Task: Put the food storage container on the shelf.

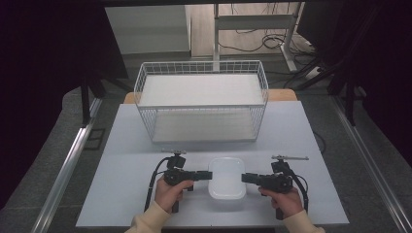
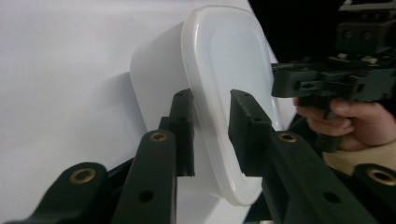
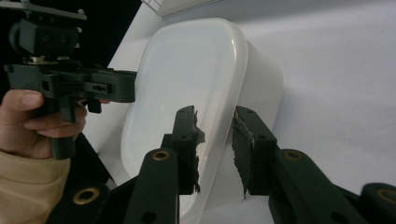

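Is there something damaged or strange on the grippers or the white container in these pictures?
Yes. In the right gripper view, the rubber pads of the right gripper look torn, with ragged edges beside the white container rim. The left gripper pads look smooth. The container itself sits flat and looks intact.

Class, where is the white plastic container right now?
In the high view, the white plastic container sits near the table's front edge, between both grippers, before the wire basket.

Dim room, dark vignetted corners, evenly lit table, soft shadows, slightly blurry close-ups
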`<state>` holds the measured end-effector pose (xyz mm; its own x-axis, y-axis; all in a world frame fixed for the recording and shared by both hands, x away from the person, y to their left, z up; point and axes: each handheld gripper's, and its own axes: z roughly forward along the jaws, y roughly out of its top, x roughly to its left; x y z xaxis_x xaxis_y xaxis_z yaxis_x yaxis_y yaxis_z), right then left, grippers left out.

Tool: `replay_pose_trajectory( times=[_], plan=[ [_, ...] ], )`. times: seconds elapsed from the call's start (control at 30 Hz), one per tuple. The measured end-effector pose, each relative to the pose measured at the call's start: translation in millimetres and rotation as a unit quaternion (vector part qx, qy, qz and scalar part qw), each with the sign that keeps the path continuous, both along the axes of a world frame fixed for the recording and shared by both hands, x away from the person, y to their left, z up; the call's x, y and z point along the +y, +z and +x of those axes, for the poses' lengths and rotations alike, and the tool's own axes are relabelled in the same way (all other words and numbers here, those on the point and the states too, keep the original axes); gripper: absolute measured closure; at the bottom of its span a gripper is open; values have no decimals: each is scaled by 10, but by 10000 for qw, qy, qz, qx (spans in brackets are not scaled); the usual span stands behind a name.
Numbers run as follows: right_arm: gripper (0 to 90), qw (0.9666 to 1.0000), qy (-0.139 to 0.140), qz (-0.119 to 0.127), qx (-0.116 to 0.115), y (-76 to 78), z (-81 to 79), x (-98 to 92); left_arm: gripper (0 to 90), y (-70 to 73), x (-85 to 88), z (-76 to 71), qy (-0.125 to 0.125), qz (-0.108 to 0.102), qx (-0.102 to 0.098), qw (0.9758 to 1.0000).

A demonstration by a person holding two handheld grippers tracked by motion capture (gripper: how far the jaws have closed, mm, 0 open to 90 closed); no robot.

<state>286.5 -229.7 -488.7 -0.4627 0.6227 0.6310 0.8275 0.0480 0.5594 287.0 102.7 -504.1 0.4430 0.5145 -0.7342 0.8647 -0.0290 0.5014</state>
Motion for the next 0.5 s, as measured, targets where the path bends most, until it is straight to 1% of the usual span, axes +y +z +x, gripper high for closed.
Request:
replay_pose_trajectory(
  times=[0.07, 0.13, 0.2, 0.27, 0.4, 0.5],
  plan=[
    [725, 10000, 11, 9, 2, 2, -4, -2, 736, 4, 13, -21, -5, -59, -15, 10000],
    [736, 10000, 36, 48, 22, 7, -16, -8, 744, 8, 23, -30, -17, -63, -17, 10000],
    [752, 9999, 78, 132, 53, 10, -29, -21, 755, 19, 36, -42, -30, -80, -59, 9999],
    [757, 9998, 88, 156, 61, 13, -32, -24, 759, 27, 40, -46, -21, -68, -61, 10000],
    [785, 9996, 127, 241, 71, 31, -42, -33, 780, 48, 54, -64, -6, -65, -132, 9999],
    [794, 9996, 131, 246, 66, 39, -49, -36, 790, 62, 60, -76, -8, -71, -173, 9998]
  ],
)
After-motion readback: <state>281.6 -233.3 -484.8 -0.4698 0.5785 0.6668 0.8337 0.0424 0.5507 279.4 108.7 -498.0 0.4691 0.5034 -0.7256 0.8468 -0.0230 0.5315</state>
